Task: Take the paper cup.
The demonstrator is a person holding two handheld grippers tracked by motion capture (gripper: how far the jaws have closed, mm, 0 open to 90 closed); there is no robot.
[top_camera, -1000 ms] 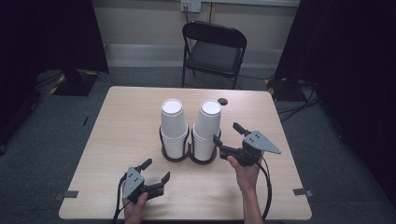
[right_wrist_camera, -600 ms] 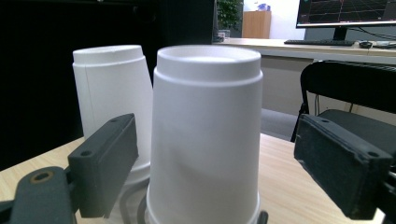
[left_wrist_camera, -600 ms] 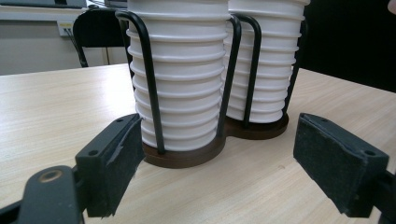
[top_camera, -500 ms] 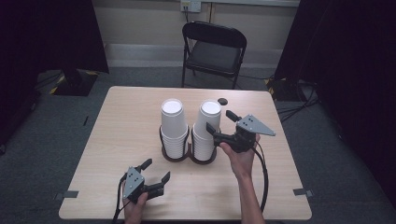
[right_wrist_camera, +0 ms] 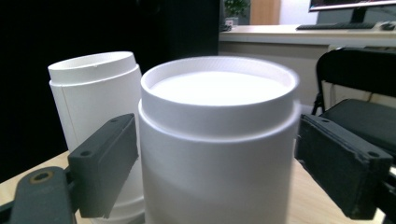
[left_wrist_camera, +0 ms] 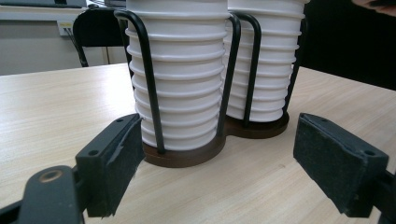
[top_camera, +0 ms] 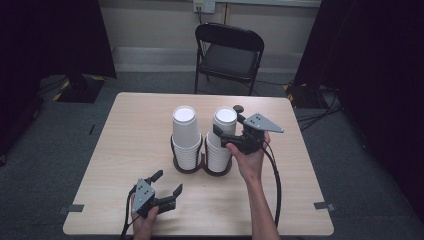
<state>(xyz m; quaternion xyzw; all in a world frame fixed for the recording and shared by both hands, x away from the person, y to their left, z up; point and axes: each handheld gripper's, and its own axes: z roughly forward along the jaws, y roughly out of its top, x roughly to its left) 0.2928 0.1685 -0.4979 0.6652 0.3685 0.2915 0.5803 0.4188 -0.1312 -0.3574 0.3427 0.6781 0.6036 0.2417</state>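
1. Nearest the table's front edge, the left gripper (top_camera: 165, 185) rests on the wooden table (top_camera: 125, 135) in a hand, its jaws spread wide with nothing between them, aimed at the black wire cup holder (left_wrist_camera: 184, 156)
2. Mid-table, that holder carries two stacks of white cups side by side: the left stack (top_camera: 186, 135) and the right stack (top_camera: 221, 137)
3. At the top cup of the right stack, the right gripper (top_camera: 227, 124) straddles the rim, jaws apart on either side, pads not pressing
4. Beyond the table stands a black folding chair (top_camera: 229, 55)
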